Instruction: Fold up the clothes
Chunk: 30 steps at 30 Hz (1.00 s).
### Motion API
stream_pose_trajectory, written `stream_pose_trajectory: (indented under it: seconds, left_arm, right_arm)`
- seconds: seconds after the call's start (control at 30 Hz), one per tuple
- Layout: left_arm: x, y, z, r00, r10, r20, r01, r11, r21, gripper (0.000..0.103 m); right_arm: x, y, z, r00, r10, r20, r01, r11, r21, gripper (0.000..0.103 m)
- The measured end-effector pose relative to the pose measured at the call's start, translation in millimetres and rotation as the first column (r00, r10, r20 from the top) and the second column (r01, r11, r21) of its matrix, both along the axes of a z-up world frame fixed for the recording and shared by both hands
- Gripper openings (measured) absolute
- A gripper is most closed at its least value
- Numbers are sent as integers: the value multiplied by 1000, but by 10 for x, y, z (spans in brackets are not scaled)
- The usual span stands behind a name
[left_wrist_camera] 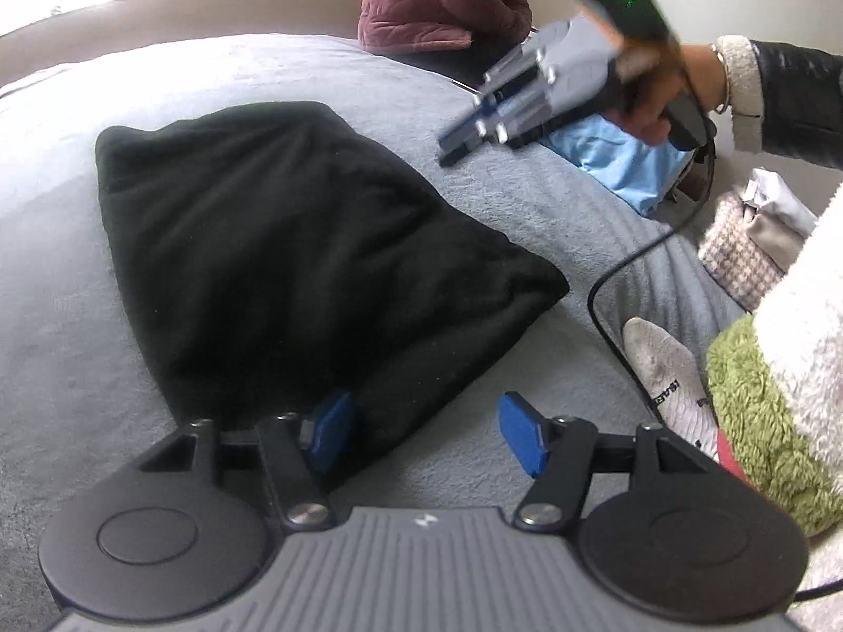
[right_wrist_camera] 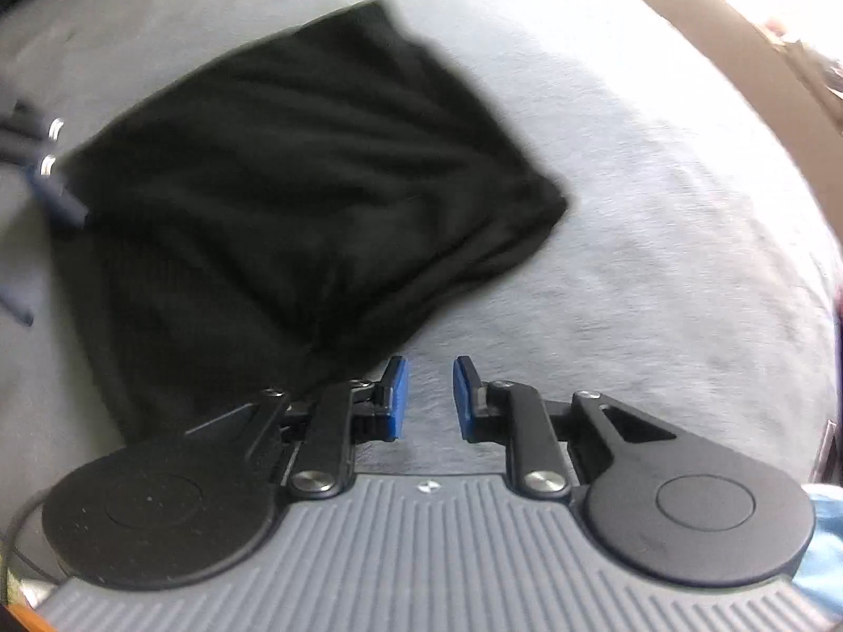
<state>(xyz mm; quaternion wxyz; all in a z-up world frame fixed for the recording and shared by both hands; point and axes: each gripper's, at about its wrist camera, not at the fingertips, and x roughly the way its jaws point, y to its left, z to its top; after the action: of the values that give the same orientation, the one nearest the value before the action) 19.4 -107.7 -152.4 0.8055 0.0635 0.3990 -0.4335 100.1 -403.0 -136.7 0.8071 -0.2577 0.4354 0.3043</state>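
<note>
The folded black fleece garment (left_wrist_camera: 295, 242) lay on the grey blanket (left_wrist_camera: 52, 316). At its near corner the left gripper (left_wrist_camera: 427, 434) angled down, blue pads wide, one touching cloth. Right of the garment, a hand (left_wrist_camera: 658, 100) held the right gripper (right_wrist_camera: 428, 400) tilted, jaws narrow, empty. The sock's (left_wrist_camera: 669, 384) lettering was unreadable.

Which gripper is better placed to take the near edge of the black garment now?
Left. The left gripper is open at the black garment's near edge, one pad against it. The right gripper hangs beside it, over the bare blanket.
</note>
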Motion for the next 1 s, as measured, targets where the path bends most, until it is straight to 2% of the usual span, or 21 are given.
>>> stream_pose_trajectory:
  seconds: [0.07,0.13,0.17,0.23,0.27,0.33,0.37,0.4,0.53,0.57,0.7,0.73,0.8,0.87,0.9,0.93,0.97,1.0]
  left_arm:
    - [4,-29,1,1000,-3,6,3,1000,4,67]
    - [-30,-19,26,1000,-4,13,3,1000,10,67]
    - [-45,-14,34,1000,-3,13,3,1000,12,67]
    - [-52,-2,48,1000,5,3,-5,1000,12,67]
    - [-68,11,55,1000,8,1,-8,1000,14,67]
    - [-90,31,88,1000,17,4,-17,999,28,67]
    - [-100,55,115,1000,23,9,-23,999,34,66]
    - [-105,93,158,999,32,11,-33,999,35,66]
    - [-43,283,306,997,79,5,-78,997,-24,66]
    - [-1,304,299,996,85,-8,-85,996,-37,66]
    - [111,322,96,989,98,-109,-100,995,-15,64]
    - [91,327,79,991,93,-100,-95,995,-18,65]
    - [52,331,64,994,79,-80,-80,997,-19,66]
    - [22,325,59,996,61,-62,-62,998,-12,66]
    - [2,333,61,997,53,-53,-53,999,-7,66]
    - [-11,340,58,998,48,-48,-48,999,-7,66]
    - [-18,349,54,998,46,-47,-46,999,-10,66]
    - [-13,359,50,998,43,-51,-44,999,-16,66]
  right_arm:
    - [47,107,119,1000,7,-4,-7,994,109,17]
    - [107,349,114,998,65,-16,-61,978,198,17]
    - [172,448,70,995,86,-49,-71,964,256,17]
    - [384,499,-69,987,89,-134,-33,927,374,17]
    - [518,458,-143,986,50,-157,16,920,392,17]
    - [811,209,-249,980,-106,-169,164,910,381,15]
    - [957,76,-300,967,-187,-173,240,896,374,10]
    - [1104,-57,-350,948,-266,-176,314,876,366,0]
    - [1122,-124,-118,935,-342,-88,346,839,419,8]
    - [1115,-88,-89,942,-316,-111,332,829,451,8]
    - [1023,501,-140,981,-78,-179,157,861,484,8]
    - [1024,655,-186,980,-17,-199,114,866,488,8]
    - [1114,893,-306,978,16,-208,86,878,471,7]
    - [1316,867,-361,977,-119,-179,187,880,438,5]
    - [1446,809,-368,963,-194,-186,259,853,454,2]
    - [1524,767,-312,954,-236,-185,297,825,480,3]
    - [1585,733,-239,946,-268,-180,323,800,506,9]
    - [1578,740,-158,954,-236,-186,300,794,529,9]
